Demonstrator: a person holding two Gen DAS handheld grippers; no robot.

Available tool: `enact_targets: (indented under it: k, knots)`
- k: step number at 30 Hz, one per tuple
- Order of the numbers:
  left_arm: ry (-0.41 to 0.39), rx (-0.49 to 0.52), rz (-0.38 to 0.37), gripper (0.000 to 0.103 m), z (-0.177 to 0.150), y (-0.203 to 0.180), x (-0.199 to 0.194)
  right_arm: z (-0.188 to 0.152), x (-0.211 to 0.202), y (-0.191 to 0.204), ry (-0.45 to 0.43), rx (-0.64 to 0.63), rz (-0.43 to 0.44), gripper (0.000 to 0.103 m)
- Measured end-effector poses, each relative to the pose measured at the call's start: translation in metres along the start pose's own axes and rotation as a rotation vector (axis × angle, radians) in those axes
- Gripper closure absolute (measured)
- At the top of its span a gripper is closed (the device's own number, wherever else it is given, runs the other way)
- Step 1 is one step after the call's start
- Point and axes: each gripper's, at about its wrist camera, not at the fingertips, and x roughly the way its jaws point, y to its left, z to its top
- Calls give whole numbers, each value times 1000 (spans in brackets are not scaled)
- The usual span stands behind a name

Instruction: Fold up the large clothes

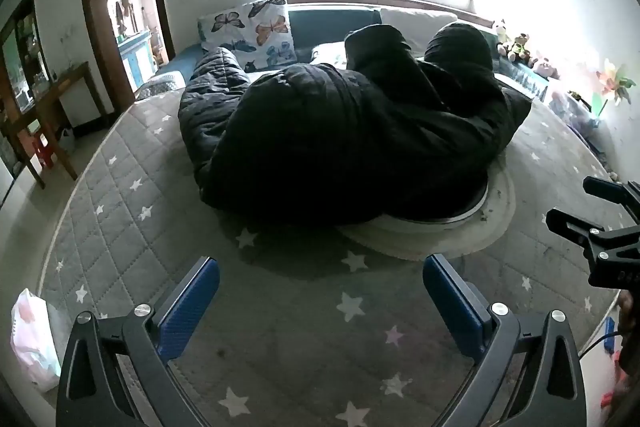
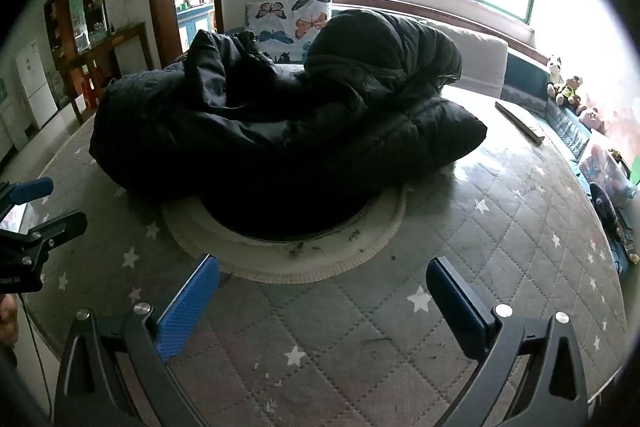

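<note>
A big black puffer coat (image 1: 340, 131) lies crumpled in a heap on the grey star-print quilt (image 1: 132, 211) of a bed; its hem rests partly on a round white cushion (image 1: 432, 235). In the right wrist view the same coat (image 2: 280, 131) fills the middle, over the white cushion (image 2: 320, 259). My left gripper (image 1: 320, 267) hangs open short of the coat, nothing between its blue pads. My right gripper (image 2: 322, 267) is open too, just short of the cushion's rim. Each gripper shows at the edge of the other's view: the right one (image 1: 600, 219), the left one (image 2: 36, 207).
A butterfly pillow (image 1: 256, 31) and a white pillow (image 2: 476, 63) lie at the bed's head under a bright window. Plush toys (image 2: 568, 91) line the right side. A wooden table (image 1: 48, 119) stands on the left by a doorway. A pink-white bag (image 1: 32, 339) sits by the bed's near-left corner.
</note>
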Motion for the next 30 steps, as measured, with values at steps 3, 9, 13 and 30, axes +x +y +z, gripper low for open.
enact_targets:
  k: [3, 9, 13, 30]
  knots:
    - [2, 0, 1, 0, 0, -1, -1, 0, 0, 0, -1, 0, 2, 0]
    - [6, -1, -1, 0, 1, -1, -2, 2, 1, 0, 0, 0, 6, 0]
    - [7, 1, -4, 0, 1, -1, -2, 1, -1, 0, -2, 0, 8, 0]
    - [9, 3, 1, 0, 1, -2, -2, 0, -1, 2, 0, 2, 9, 0]
